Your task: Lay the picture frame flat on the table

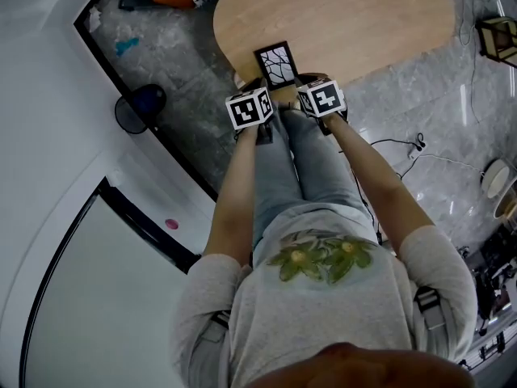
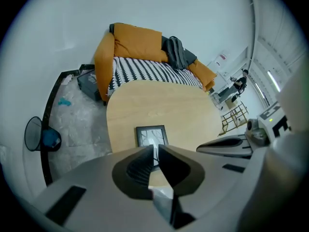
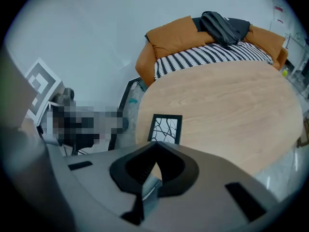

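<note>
Head view hides what gripper views show: left claw [image 2: 154, 146] barely parted, right claw [image 3: 156, 143] pressed together.

Setting: a staged living-room corner inside a lab-like hall. Evidence: orange sofa [image 2: 137, 45] with a black-and-white striped cover, oval wooden surface [image 1: 347, 14], marble-look floor [image 1: 440, 107]. Bare white walls, loose cables [image 1: 408, 148] on the floor, equipment clutter [image 1: 494, 269] at one side.

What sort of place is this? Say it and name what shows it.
Likely a living-room mock-up in a lab: an orange sofa, an oval wooden table with a frame on it, and cables trailing over the stone-look floor.
</note>
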`<action>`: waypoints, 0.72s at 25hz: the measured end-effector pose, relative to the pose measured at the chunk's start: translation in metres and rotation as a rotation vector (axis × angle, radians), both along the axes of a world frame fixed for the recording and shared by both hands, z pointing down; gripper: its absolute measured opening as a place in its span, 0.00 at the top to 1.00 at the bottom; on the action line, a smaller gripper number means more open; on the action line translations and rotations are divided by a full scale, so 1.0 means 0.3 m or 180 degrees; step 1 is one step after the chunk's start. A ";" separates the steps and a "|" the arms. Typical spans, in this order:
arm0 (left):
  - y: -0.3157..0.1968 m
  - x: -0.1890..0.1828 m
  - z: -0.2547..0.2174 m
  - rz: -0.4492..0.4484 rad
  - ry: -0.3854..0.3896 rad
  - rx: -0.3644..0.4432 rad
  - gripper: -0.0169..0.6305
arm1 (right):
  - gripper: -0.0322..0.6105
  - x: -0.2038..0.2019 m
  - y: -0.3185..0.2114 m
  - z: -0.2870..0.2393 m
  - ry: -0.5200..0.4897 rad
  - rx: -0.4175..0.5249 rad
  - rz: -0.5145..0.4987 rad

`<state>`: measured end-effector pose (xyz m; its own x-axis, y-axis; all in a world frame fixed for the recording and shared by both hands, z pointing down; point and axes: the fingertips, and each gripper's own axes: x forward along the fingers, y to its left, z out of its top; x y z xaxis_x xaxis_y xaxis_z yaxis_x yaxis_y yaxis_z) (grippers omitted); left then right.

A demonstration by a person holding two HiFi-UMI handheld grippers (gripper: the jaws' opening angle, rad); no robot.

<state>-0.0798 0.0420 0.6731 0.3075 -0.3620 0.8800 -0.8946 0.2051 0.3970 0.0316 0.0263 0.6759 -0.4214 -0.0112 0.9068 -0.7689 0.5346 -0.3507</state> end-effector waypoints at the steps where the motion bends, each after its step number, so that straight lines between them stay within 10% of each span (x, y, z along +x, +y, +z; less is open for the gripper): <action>1: 0.005 0.003 -0.011 0.0000 0.0012 0.0018 0.92 | 0.94 -0.005 0.003 -0.013 -0.0048 -0.0001 0.0000; 10: 0.041 0.060 -0.092 -0.0041 0.0508 0.0319 0.95 | 0.94 -0.004 0.029 -0.089 -0.0191 0.0192 -0.0087; 18: 0.064 0.065 -0.088 0.0051 0.0439 0.0296 0.95 | 0.94 -0.010 0.054 -0.092 -0.0185 0.0212 -0.0190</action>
